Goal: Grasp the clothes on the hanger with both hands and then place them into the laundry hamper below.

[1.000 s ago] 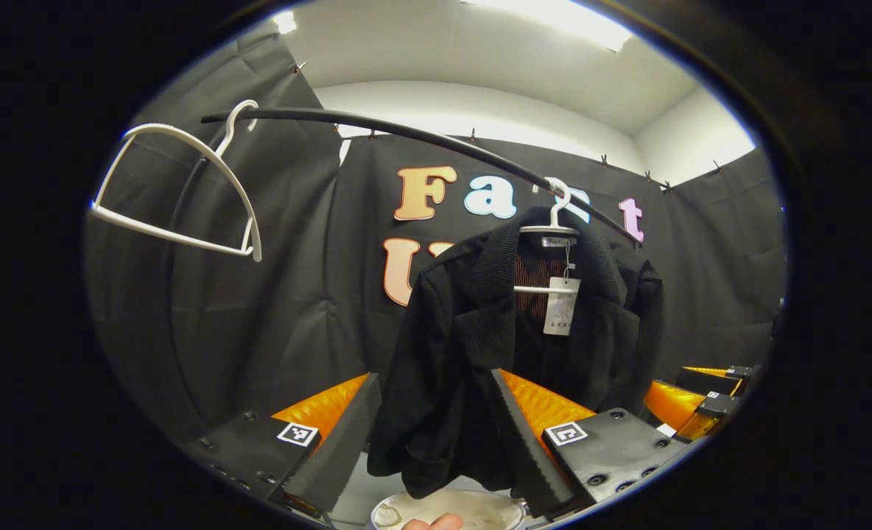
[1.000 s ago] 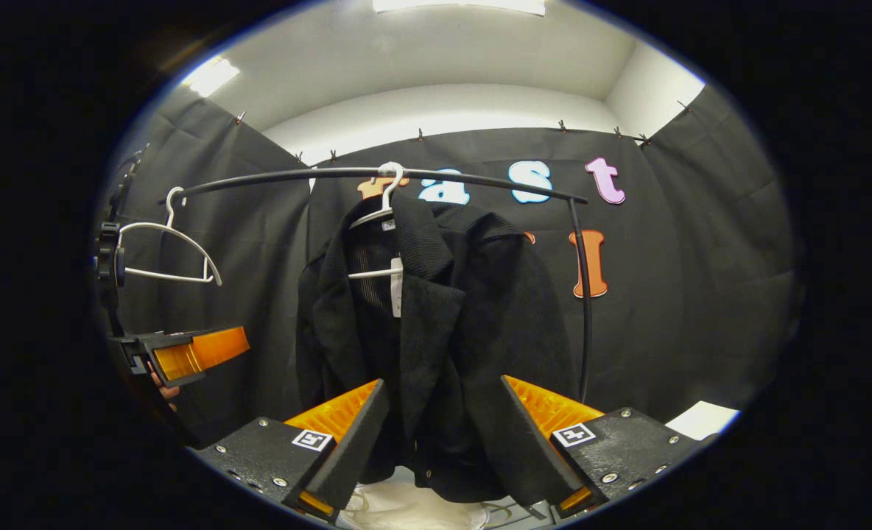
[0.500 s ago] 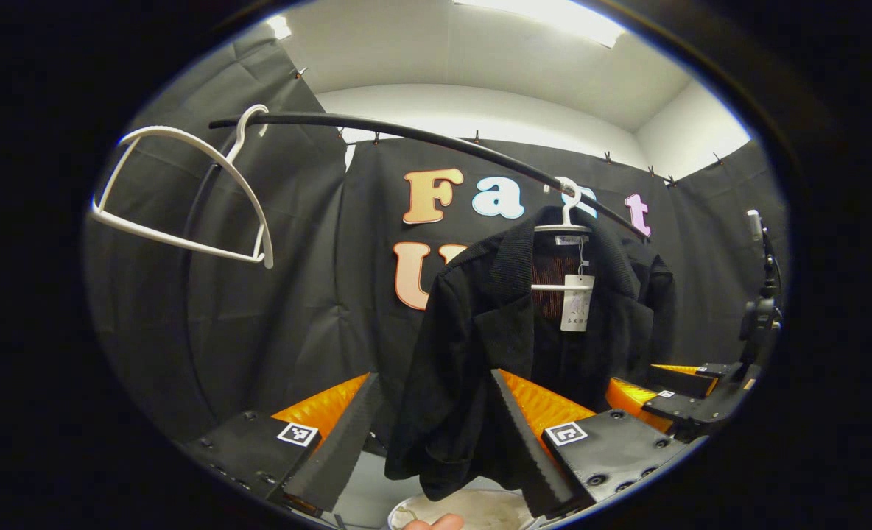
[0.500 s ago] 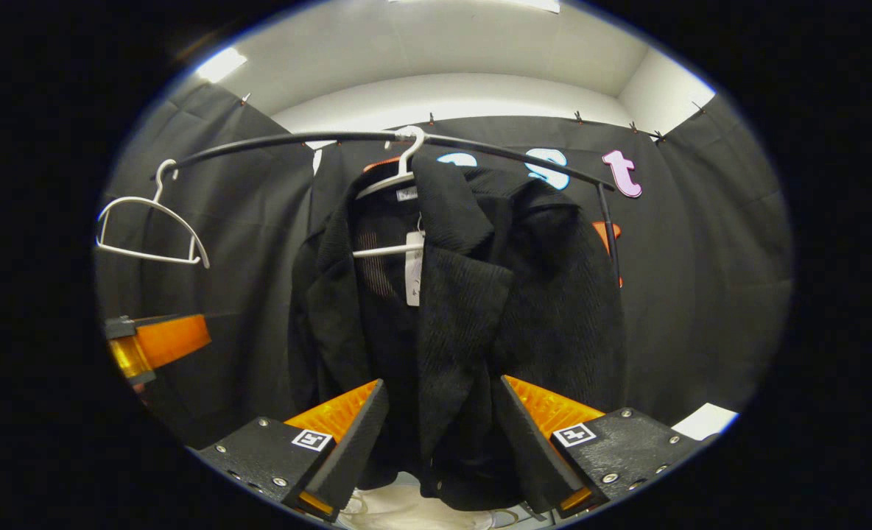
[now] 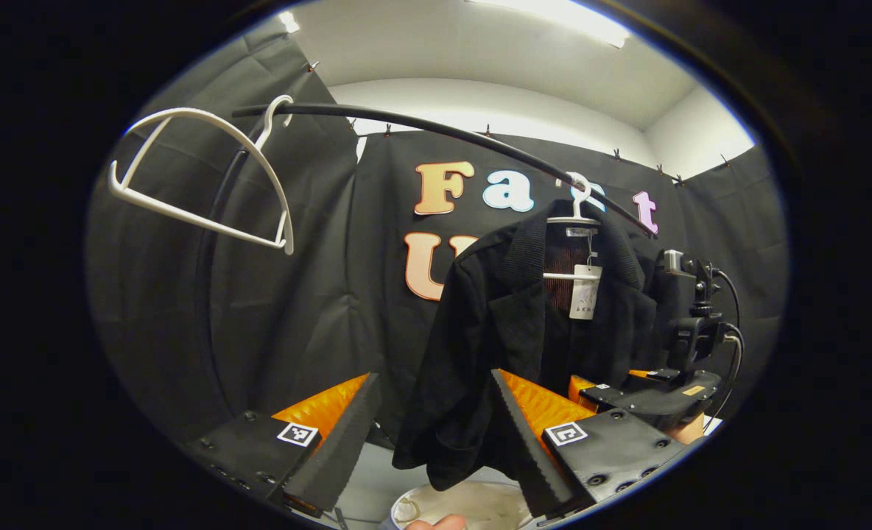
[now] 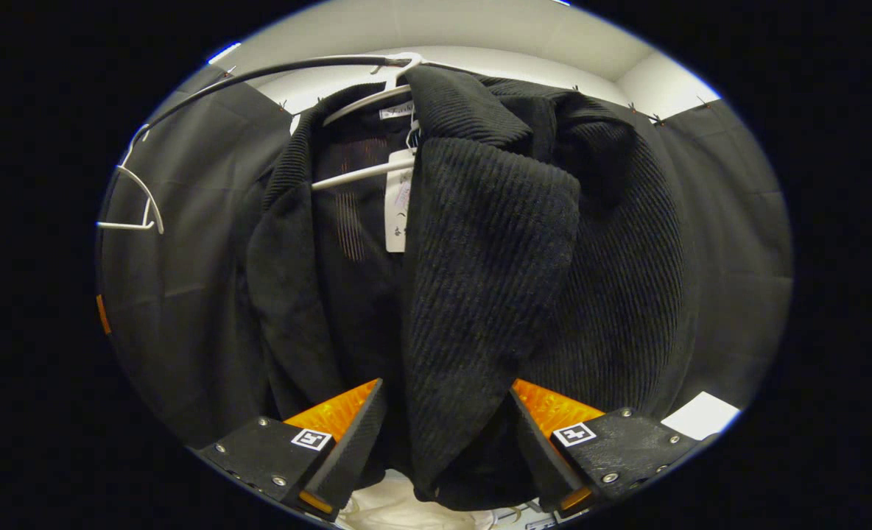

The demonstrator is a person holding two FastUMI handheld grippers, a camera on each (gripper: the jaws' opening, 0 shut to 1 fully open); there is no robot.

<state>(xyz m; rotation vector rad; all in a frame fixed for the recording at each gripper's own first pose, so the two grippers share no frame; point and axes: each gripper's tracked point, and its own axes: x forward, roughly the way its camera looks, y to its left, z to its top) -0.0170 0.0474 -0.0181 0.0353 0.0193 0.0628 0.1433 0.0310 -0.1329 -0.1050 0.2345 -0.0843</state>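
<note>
Jacket (image 6: 480,243) between spread right tool (image 6: 443,442) fingers (close), spare hanger (image 5: 200,177) left.

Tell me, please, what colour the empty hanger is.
White; the empty hanger shows best in the left gripper view.

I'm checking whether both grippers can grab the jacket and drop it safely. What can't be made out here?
- Hamper: left gripper view, cut off by the bottom edge and partly behind the jacket.
- Jacket's far shoulder: left gripper view, behind the right gripper.
- Tag print: too small.
- Contact between the right gripper and the jacket: right gripper view, unclear.
</note>
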